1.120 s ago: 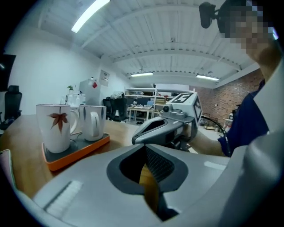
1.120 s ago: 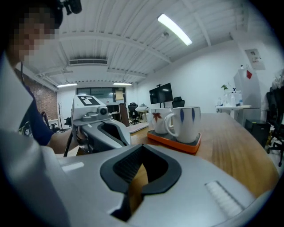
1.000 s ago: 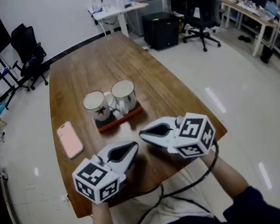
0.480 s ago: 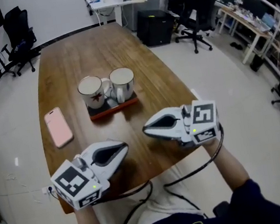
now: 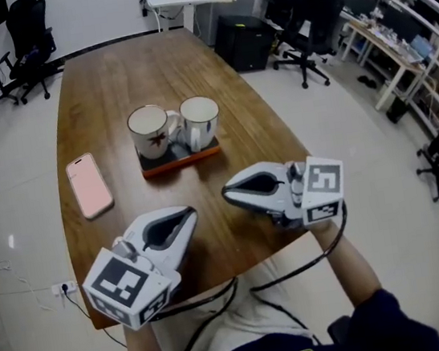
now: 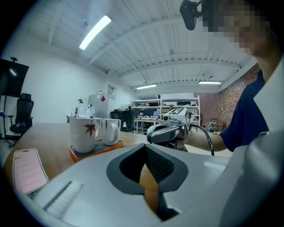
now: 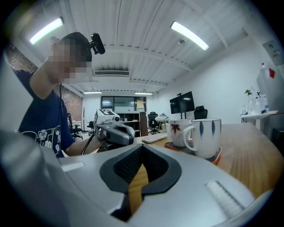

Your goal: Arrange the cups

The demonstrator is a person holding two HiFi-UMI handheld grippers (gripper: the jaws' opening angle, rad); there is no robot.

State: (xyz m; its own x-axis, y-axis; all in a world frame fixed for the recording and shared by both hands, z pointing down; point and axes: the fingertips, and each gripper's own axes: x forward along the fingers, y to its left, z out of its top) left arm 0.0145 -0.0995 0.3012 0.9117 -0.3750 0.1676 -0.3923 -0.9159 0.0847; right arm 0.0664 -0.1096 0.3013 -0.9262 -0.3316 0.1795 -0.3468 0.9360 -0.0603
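Two white mugs stand side by side on a dark tray with an orange rim (image 5: 195, 159). The left mug (image 5: 149, 131) bears a red leaf, the right mug (image 5: 200, 120) has blue marks. My left gripper (image 5: 187, 213) hovers over the table's near part, shut and empty, pointing toward the tray. My right gripper (image 5: 226, 195) is beside it, also shut and empty. In the left gripper view the leaf mug (image 6: 83, 133) and tray (image 6: 95, 150) lie ahead at the left. In the right gripper view the blue-marked mug (image 7: 205, 136) stands ahead at the right.
A pink phone (image 5: 89, 185) lies on the wooden table (image 5: 125, 78) left of the tray. The table's near edge runs just under both grippers. Office chairs (image 5: 307, 16), desks and a black box (image 5: 245, 41) stand on the floor around.
Both grippers have lifted a little and turned slightly, still shut. The mugs, tray and phone stay where they were; the head view itself has shifted.
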